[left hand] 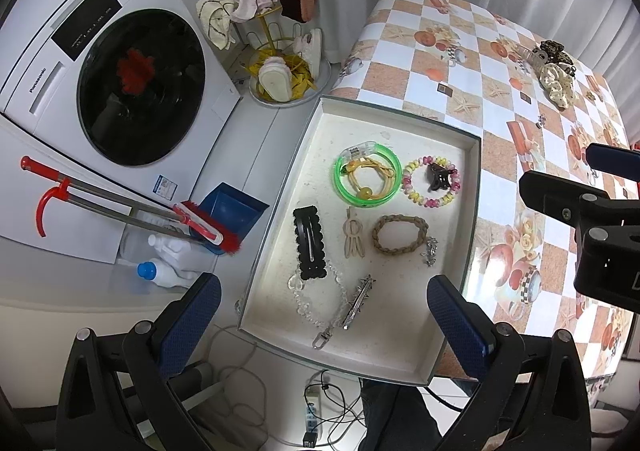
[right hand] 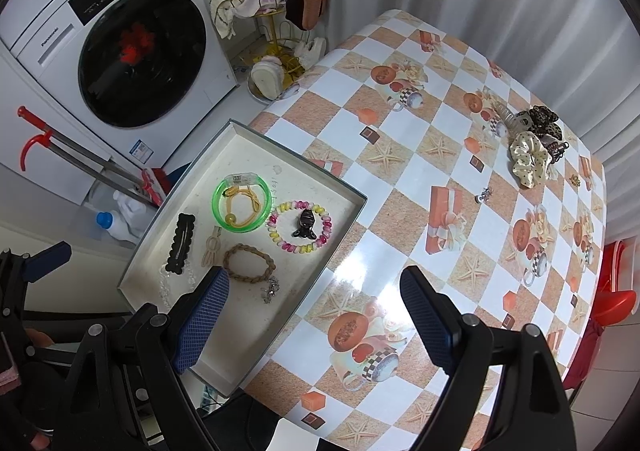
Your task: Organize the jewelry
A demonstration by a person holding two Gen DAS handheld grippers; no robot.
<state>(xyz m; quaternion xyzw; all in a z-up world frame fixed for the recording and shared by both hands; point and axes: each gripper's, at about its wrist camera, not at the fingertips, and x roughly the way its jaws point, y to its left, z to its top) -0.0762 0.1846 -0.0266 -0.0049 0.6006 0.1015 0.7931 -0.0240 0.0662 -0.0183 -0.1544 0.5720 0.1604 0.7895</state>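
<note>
Where right gripper (right hand: 314, 321) gapes, tray (right hand: 352, 197) alongside

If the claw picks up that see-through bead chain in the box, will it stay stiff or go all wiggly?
Probably wiggly. The bead chain lies in a loose curve on the box floor, so it likely bends and dangles. Its clear beads look smooth, so it might slip. The metal clasp at one end would probably hang lowest.

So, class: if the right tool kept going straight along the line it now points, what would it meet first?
Probably the bare checked tablecloth, just right of the tray. The right tool is open and empty, with nothing between it and the cloth, though depth is hard to judge.
</note>
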